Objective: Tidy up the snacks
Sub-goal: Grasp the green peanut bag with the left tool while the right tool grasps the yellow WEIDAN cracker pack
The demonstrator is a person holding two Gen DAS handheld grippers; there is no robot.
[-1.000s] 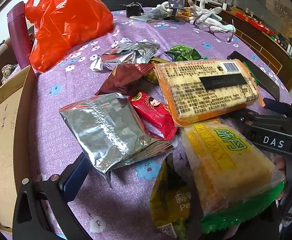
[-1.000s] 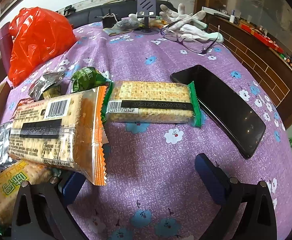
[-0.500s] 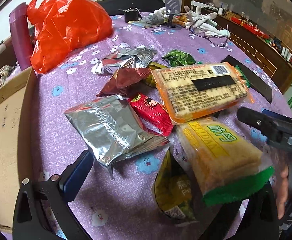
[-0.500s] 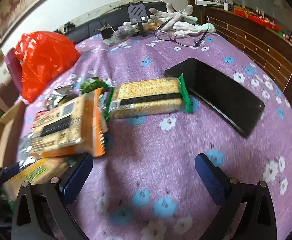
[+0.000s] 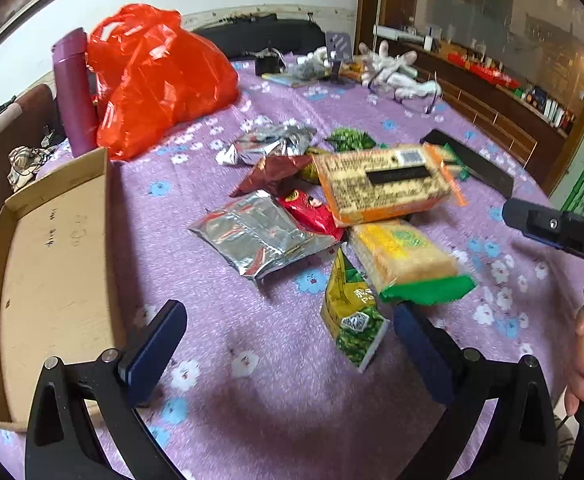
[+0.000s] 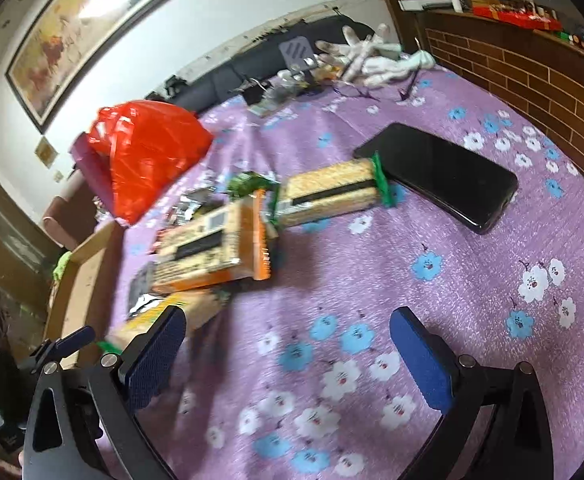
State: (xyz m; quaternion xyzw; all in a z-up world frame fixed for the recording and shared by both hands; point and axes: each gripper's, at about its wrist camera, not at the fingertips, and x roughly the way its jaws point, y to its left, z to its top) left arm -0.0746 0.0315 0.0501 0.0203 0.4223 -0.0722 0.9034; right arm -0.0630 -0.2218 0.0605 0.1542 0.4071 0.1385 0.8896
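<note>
A pile of snacks lies mid-table: an orange cracker pack, a yellow-green cracker pack, a silver foil bag, a red packet and a green pea packet. My left gripper is open and empty, just short of the pea packet. My right gripper is open and empty over bare cloth; it also shows in the left wrist view. In the right wrist view a second green-ended cracker pack lies beside the orange pack.
A shallow cardboard box sits at the table's left edge. A red plastic bag and a purple bottle stand at the back left. A black phone lies right of the snacks. White gloves lie far back.
Both grippers have pulled back and up from the snack pile. The yellow-green cracker pack, close to the left gripper's right finger before, now lies on the table ahead of it.
</note>
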